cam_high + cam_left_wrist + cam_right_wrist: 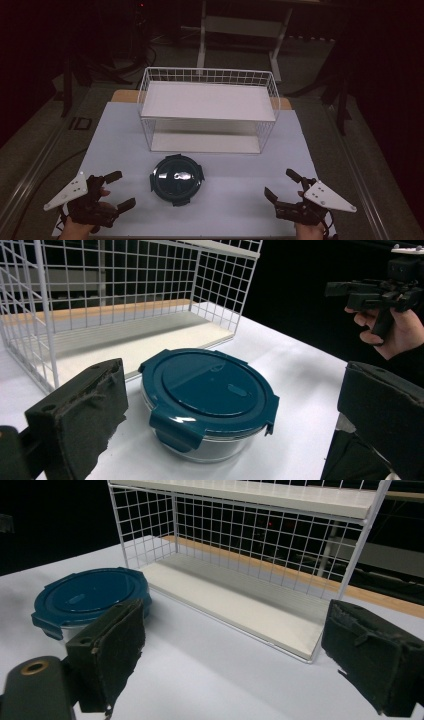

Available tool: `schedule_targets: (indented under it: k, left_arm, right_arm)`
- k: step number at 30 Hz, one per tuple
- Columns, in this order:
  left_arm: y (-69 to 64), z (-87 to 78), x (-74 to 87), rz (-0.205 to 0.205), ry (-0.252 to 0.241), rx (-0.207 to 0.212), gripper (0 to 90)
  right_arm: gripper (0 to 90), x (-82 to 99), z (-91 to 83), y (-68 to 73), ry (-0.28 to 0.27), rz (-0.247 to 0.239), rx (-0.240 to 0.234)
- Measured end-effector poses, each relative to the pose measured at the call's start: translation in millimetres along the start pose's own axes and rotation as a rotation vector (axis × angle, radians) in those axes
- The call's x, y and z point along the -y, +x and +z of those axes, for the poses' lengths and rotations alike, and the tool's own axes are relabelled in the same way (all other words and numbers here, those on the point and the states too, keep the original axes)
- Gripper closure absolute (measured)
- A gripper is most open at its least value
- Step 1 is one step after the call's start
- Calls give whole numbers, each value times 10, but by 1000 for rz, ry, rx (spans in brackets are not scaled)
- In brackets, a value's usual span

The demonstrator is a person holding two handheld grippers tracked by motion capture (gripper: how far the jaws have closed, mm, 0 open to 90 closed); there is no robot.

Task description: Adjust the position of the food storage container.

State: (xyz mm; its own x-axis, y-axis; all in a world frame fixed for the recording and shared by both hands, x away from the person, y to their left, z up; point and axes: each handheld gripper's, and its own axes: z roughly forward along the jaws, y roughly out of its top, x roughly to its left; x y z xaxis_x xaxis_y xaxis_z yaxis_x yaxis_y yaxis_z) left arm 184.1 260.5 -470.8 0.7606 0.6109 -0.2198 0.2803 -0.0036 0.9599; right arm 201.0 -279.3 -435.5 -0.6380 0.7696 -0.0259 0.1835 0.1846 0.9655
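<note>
Jaws stand wide apart and empty on both the left gripper (120,189) and the right gripper (283,186), low over the white tabletop (235,200). Between them sits the round container (177,179) with its teal lid, just before the white wire rack (207,110).

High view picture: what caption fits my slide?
Round glass container with dark teal lid sits before white wire shelf rack.
</note>
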Motion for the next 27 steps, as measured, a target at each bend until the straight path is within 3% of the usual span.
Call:
schedule_targets:
  k: [7,10,14,19,24,27]
  left_arm:
    - [-44,-19,-123,22,-11,20,0]
    - [-29,-22,-205,8,13,34,0]
    - [25,-45,-322,-11,27,86,0]
    - [107,-15,-378,26,94,57,9]
    - [203,45,-315,50,167,58,158]
    - [265,96,-245,44,202,59,309]
  right_arm:
    - [102,-65,-17,29,-13,-3,-5]
    - [103,-87,-20,30,-20,-5,-4]
    - [103,-110,-29,25,-26,-1,-6]
    - [103,-113,-29,30,-28,-5,-4]
    - [103,-109,-21,29,-30,-3,-8]
    - [103,-103,-20,25,-32,-4,-10]
